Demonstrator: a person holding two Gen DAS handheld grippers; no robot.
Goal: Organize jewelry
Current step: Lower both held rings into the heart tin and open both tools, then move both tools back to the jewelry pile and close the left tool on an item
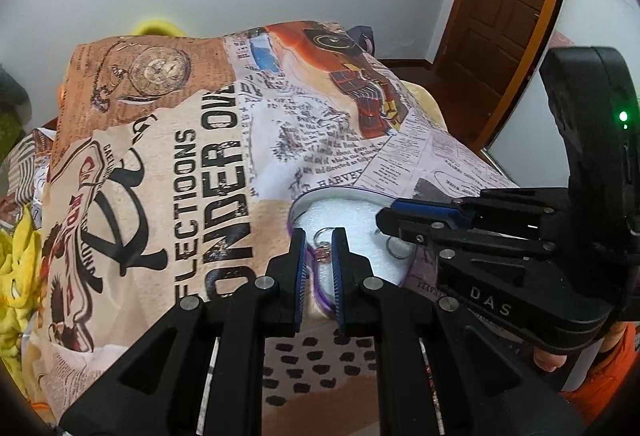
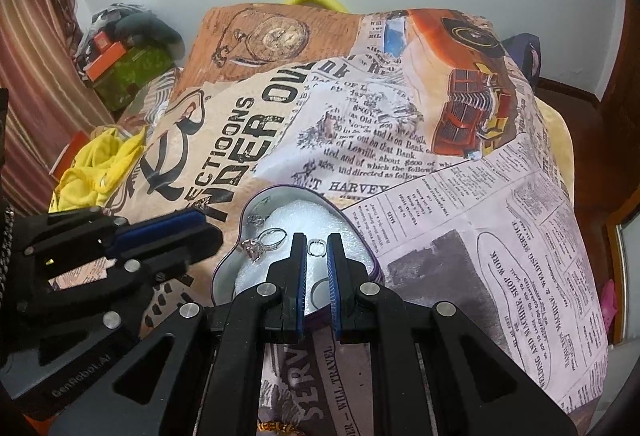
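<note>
left wrist view: both your tools sit at the heart-shaped tin
your left tool [image 1: 319,236] is nearly closed, its blue pads pinching the purple rim of the heart-shaped tin [image 1: 320,193] on the printed cloth [image 1: 200,156]. a gem ring [image 1: 323,248] lies on the white foam [image 1: 352,228] just past its tips. in the right wrist view your right tool [image 2: 317,241] is nearly closed and empty over the foam, with a small plain ring [image 2: 317,247] seen in the gap and a gem ring beside it

One heart-shaped tin [image 2: 256,202] with white padding. Three rings show inside it: one with a pink stone [image 2: 262,242], one plain band [image 2: 317,247], one small ring [image 2: 256,220]. Two claws: left [image 1: 319,256], right [image 2: 317,256].
</note>
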